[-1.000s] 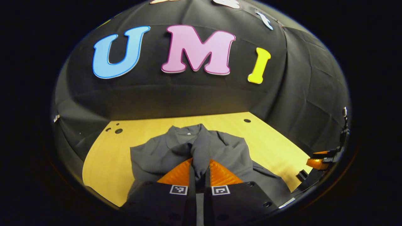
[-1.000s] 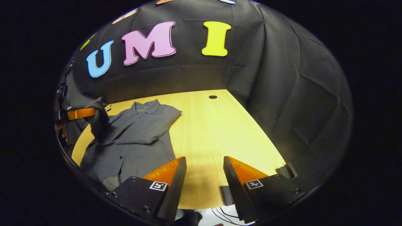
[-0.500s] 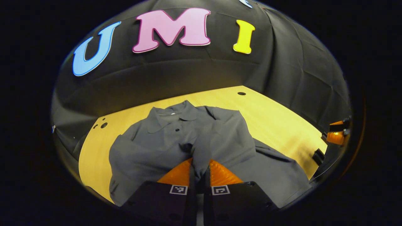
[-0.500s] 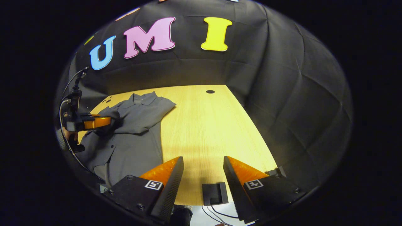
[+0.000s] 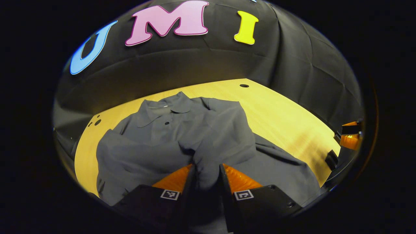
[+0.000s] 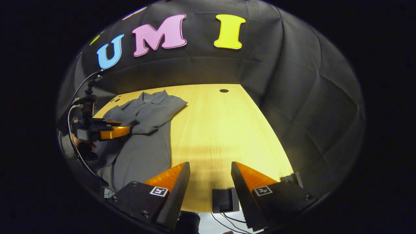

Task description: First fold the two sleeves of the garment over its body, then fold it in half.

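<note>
In the left gripper view, the left gripper (image 5: 206, 175) sits at 6 o'clock with its 2 fingers set a narrow way apart. A bunch of grey cloth from the sleeve (image 5: 205, 162) lies in the gap; I cannot tell whether both fingers press on it. The grey button-up shirt (image 5: 156, 143) lies spread on the yellow wooden table (image 5: 282, 113), collar (image 5: 164, 109) toward 12 o'clock, hem toward the camera. The other sleeve (image 5: 227, 130) is folded across the chest, right of the collar. A dark round hole (image 5: 244, 85) marks the table at about 1 o'clock, and 2 smaller holes (image 5: 96, 122) sit at about 10 o'clock. At 3 o'clock, near the table edge, part of the right gripper (image 5: 349, 135) shows.

In the right gripper view, the right gripper (image 6: 210, 178) is at 6 o'clock with its fingers wide apart and nothing between them, above bare table (image 6: 221, 136). A small black block (image 6: 224, 200) sits between the fingers at the near table edge. The shirt (image 6: 143, 143) lies at 9 to 10 o'clock, well apart from this gripper. The left gripper (image 6: 125, 130) reaches in at 9 o'clock, its tip on the shirt's cloth, with a hand (image 6: 78, 143) partly visible behind it and a cable (image 6: 73, 107) looping up from it.
</note>
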`<action>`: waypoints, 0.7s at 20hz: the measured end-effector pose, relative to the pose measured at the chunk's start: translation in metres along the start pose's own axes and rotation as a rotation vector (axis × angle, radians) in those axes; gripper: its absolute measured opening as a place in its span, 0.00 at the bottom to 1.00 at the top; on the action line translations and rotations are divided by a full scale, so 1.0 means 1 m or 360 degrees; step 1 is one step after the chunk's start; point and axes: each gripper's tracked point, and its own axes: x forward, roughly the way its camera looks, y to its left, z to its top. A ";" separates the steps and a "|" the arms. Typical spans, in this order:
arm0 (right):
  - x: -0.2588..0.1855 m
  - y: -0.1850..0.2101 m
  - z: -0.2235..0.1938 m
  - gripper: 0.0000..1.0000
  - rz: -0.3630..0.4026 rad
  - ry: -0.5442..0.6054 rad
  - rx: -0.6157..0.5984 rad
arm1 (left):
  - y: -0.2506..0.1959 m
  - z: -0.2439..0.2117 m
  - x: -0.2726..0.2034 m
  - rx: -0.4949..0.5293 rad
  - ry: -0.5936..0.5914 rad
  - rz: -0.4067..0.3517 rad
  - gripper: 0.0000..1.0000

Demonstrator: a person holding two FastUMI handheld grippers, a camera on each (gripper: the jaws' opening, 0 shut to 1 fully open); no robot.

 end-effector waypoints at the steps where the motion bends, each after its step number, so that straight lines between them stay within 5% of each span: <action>1: -0.001 0.003 -0.001 0.80 0.0012 0.0003 0.0000 | -0.010 -0.002 -0.002 -0.0004 0.0009 -0.0046 0.51; 5: -0.003 0.018 -0.008 0.81 0.0060 0.0015 0.0005 | -0.045 -0.003 -0.022 -0.0014 -0.0018 -0.0254 0.63; 9: -0.009 0.039 -0.022 0.83 0.0124 0.0061 0.0031 | -0.053 -0.008 -0.059 -0.0049 -0.0071 -0.0364 0.99; 14: -0.023 0.067 -0.042 0.90 0.0182 0.0128 0.0003 | -0.015 -0.025 -0.122 -0.0187 -0.0112 -0.0300 0.96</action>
